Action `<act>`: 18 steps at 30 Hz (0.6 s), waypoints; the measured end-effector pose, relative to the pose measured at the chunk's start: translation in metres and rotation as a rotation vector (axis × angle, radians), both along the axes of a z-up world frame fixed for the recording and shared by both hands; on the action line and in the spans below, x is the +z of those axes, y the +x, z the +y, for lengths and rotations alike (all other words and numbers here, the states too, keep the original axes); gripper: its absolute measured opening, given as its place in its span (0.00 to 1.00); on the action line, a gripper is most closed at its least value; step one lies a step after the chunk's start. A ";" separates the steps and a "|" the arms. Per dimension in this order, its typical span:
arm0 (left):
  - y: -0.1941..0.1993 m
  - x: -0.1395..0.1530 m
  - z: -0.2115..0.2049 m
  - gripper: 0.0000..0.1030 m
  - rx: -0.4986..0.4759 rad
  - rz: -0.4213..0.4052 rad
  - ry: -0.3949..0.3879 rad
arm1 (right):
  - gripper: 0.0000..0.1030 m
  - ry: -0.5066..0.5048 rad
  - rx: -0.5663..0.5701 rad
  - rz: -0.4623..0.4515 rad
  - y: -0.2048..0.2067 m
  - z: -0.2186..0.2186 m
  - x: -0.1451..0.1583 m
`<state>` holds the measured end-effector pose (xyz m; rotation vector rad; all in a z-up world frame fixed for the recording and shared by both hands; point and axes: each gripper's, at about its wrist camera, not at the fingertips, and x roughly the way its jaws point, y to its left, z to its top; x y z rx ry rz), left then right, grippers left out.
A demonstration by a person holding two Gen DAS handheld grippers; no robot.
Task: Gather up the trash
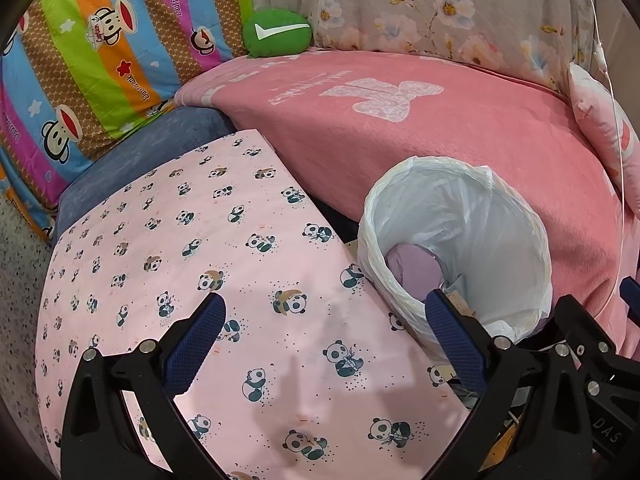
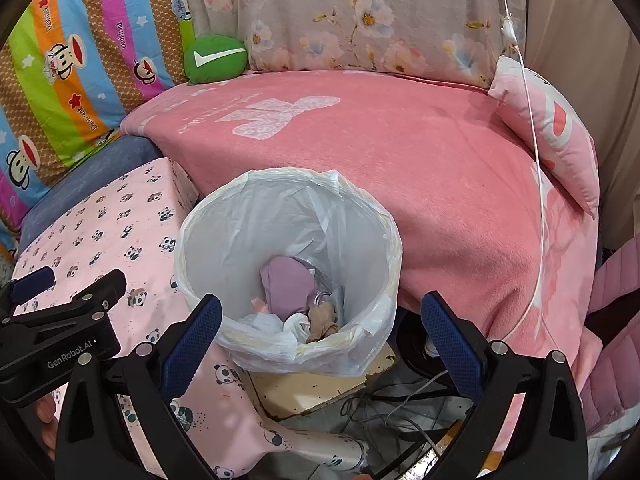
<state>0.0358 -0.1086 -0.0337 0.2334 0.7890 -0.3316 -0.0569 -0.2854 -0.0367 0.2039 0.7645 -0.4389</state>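
On left gripper (image 2: 60,312): "GenRobot.AI" (white)

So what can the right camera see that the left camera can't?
Only the right wrist view looks down into the bin: a purple sheet, a tan crumpled scrap and white wrappers. It also shows the cables on the floor and the left hand-held gripper from the side.

Only the left wrist view shows most of the panda cloth spread out, with no trash on it.

Both show the lined bin, pink blanket, green cushion, and open, empty fingers.
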 end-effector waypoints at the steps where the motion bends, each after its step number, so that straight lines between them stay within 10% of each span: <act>1: 0.000 0.000 0.000 0.93 -0.001 -0.001 0.001 | 0.96 0.000 0.001 0.000 0.000 0.000 0.000; 18: -0.003 -0.001 -0.003 0.93 -0.011 -0.007 0.009 | 0.96 0.000 0.001 0.001 0.001 -0.002 -0.001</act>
